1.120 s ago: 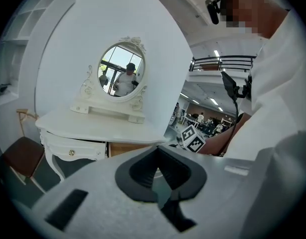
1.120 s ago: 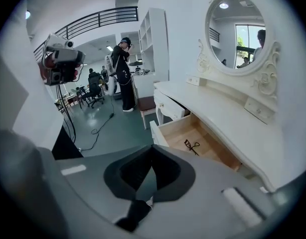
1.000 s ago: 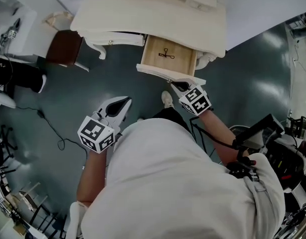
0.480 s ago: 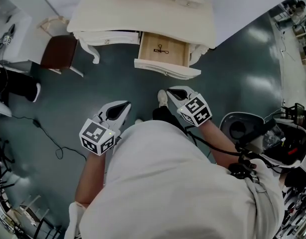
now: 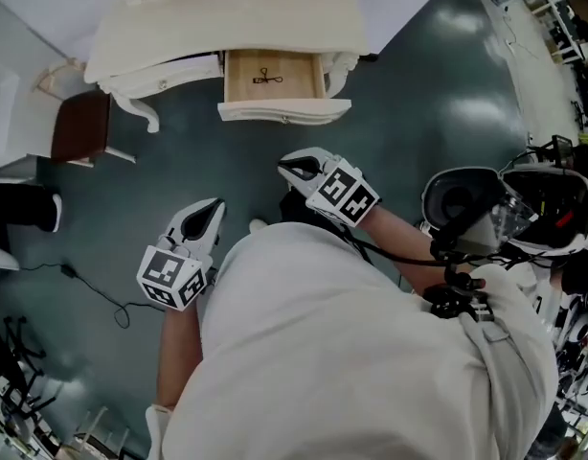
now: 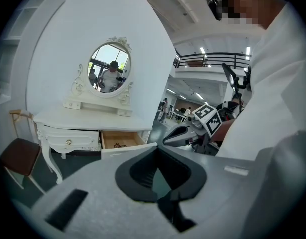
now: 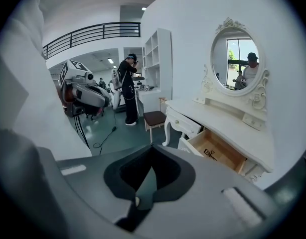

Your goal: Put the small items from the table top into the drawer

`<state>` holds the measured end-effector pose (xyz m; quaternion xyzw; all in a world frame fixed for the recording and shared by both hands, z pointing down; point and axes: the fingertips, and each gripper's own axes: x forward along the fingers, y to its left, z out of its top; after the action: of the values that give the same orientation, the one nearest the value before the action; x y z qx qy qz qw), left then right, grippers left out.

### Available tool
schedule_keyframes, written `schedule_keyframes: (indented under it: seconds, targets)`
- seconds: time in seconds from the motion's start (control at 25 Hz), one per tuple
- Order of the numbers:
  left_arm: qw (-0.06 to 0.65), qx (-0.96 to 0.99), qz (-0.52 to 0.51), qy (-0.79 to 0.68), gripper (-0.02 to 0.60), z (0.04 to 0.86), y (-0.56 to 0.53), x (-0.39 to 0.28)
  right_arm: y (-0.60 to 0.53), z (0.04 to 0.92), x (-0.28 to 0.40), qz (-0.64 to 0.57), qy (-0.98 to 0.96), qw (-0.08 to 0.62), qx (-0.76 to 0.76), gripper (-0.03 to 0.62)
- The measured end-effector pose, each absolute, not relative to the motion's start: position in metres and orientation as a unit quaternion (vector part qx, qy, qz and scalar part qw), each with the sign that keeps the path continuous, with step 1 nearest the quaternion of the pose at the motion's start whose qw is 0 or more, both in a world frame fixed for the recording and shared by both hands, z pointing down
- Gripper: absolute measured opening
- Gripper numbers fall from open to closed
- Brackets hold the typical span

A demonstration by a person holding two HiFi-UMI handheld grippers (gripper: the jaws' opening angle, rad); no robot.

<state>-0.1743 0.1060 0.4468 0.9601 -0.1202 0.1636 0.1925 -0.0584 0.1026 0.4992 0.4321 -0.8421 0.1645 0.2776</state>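
A person stands a few steps back from a white table (image 5: 227, 17), a two-jaw tool in each hand, with the job apparently all but done. The left gripper (image 5: 208, 211) and right gripper (image 5: 292, 168) are both held low at waist height over the floor (image 5: 418, 94), well apart from the furniture. Each has its jaws pressed together with nothing between them. That posture suggests hands at rest rather than reaching.

The drawer (image 5: 286, 113) on the table's right side is pulled fully out, probably left open to receive the goods. One small dark item (image 5: 266, 78), thin and looped like a pair of little scissors, lies on the drawer's bare wooden bottom near the middle. No small item can be made out on the table top in any view, so little may remain beyond pushing the drawer in.

The table is cream-white with curved legs and carries an oval mirror (image 6: 109, 69) in a carved frame. A brown stool (image 5: 79, 127) stands just beside its left end. The floor is glossy dark green, and a black cable (image 5: 93, 290) trails across it. Behind, a person in black (image 7: 127, 88) works near white shelves (image 7: 155, 59) in a high, bright hall with a railed gallery above.
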Motion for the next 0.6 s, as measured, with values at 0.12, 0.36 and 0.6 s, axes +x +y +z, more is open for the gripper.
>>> schedule_keyframes:
  seconds: [0.12, 0.36, 0.6]
  targets:
    - [0.193, 0.959, 0.167, -0.123, 0.001, 0.45, 0.111, -0.176, 0.108, 0.5, -0.061, 0.162, -0.844, 0.278, 0.43, 0.0]
    - [0.19, 0.959, 0.171, -0.126, 0.002, 0.452, 0.119, -0.176, 0.115, 0.497, -0.067, 0.155, -0.85, 0.274, 0.422, 0.0]
    - [0.19, 0.959, 0.173, -0.122, 0.002, 0.451, 0.125, -0.171, 0.118, 0.493, -0.067, 0.152, -0.852, 0.275, 0.419, 0.0]
